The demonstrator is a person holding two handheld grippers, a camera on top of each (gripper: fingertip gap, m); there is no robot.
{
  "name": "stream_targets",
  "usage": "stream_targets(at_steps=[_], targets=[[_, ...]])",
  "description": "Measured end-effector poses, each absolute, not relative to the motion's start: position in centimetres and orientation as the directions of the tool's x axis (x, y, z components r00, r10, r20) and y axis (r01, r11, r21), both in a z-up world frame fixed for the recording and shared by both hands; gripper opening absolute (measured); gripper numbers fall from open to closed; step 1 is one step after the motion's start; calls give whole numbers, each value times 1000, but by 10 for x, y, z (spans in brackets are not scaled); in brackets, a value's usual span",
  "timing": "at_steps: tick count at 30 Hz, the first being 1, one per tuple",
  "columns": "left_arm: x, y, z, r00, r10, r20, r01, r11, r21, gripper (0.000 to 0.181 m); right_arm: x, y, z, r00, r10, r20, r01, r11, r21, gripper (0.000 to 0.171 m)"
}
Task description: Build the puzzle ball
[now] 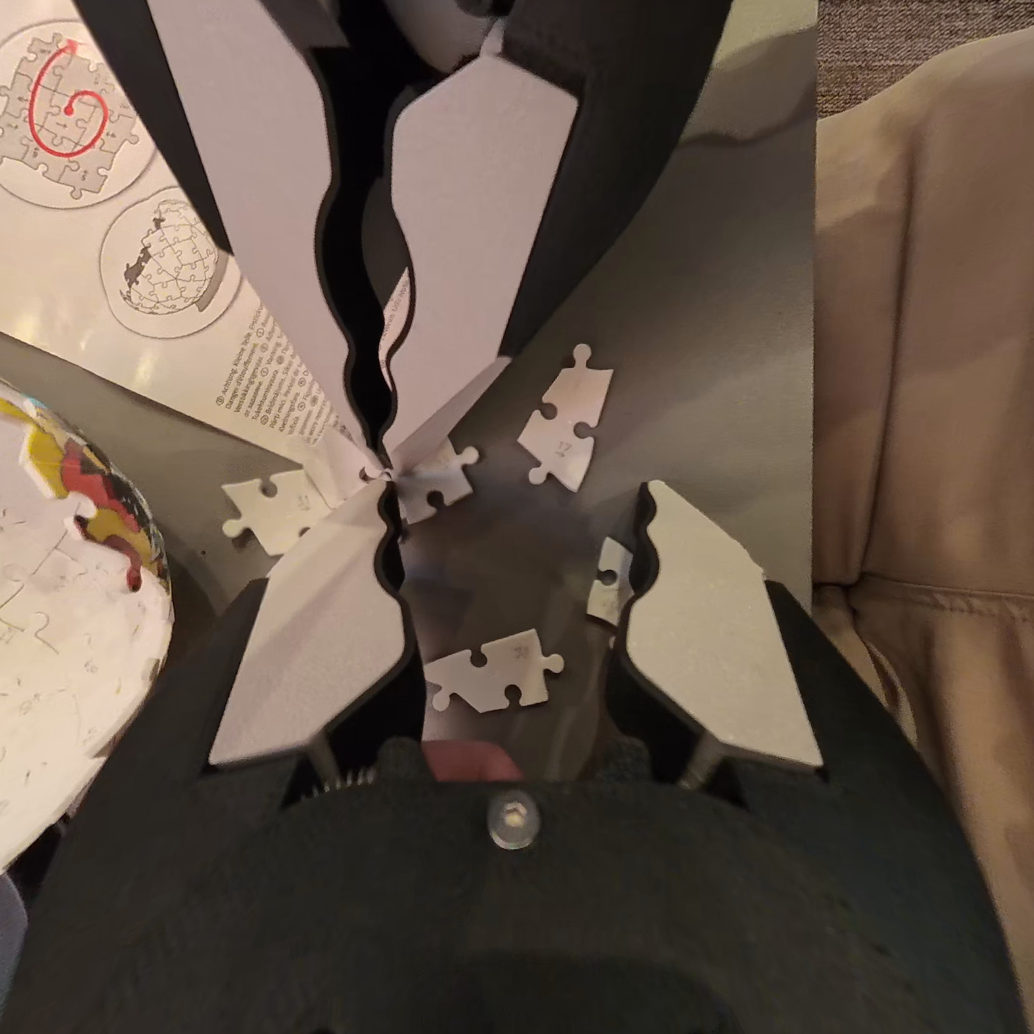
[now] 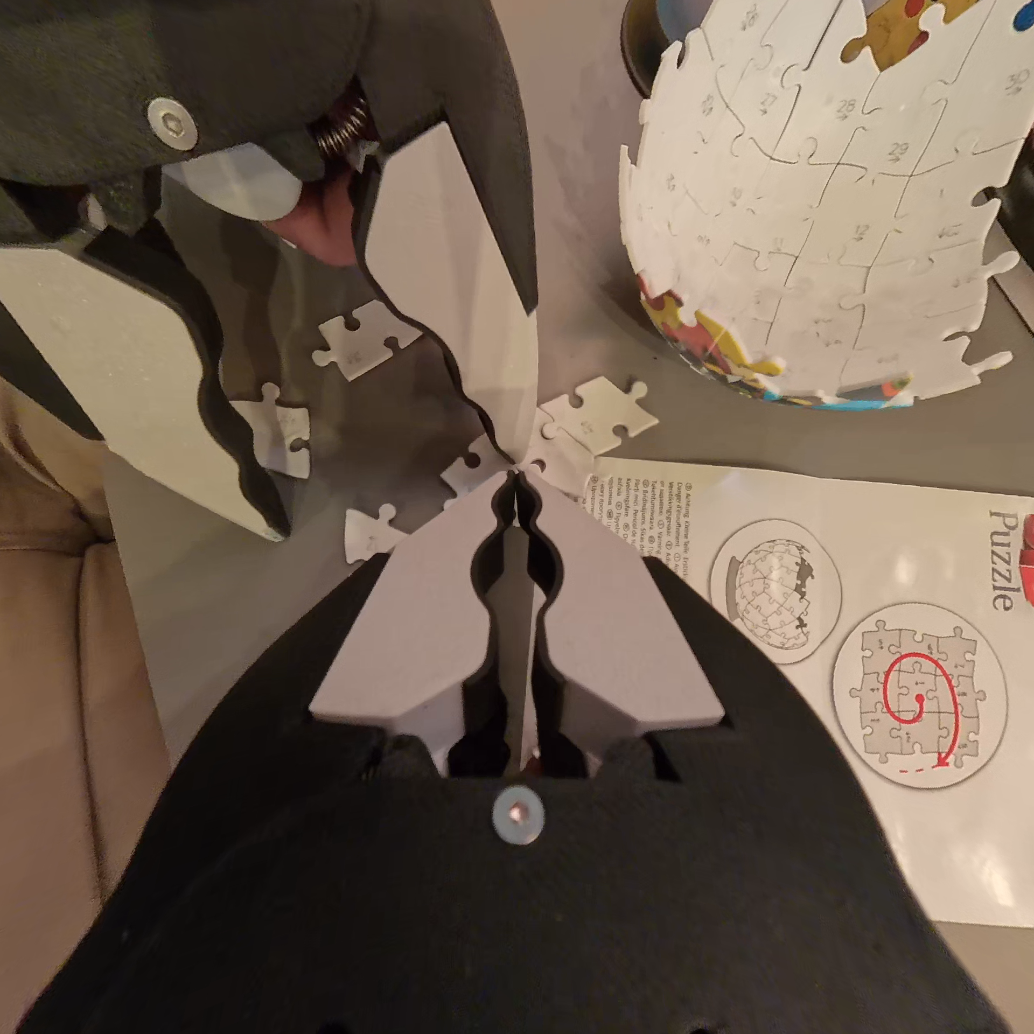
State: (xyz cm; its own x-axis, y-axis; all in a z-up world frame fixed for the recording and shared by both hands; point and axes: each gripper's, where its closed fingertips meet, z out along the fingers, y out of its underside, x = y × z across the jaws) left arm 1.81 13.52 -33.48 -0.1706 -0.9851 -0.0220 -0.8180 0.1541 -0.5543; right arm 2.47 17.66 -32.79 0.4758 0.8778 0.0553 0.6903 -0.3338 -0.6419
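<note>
We see the right gripper (image 2: 516,475) with its jaws pressed together at the tips; whether they pinch a piece we cannot tell. The left gripper (image 1: 520,498) stands wide apart, its left fingertip meeting the right gripper's tips over a loose white puzzle piece (image 1: 442,484). More pieces lie scattered on the grey table (image 1: 727,335). The half-built puzzle ball (image 2: 828,196) sits nearby, beside the instruction sheet (image 2: 839,811).
</note>
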Motion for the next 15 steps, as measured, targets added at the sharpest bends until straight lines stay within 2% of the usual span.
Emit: stream_targets(at_steps=[15], targets=[[17, 140, -333, -150, -989, -4, -802, 124, -584, 68, 21, 180, -328, 228, 964, 135, 797, -105, -595, 0]])
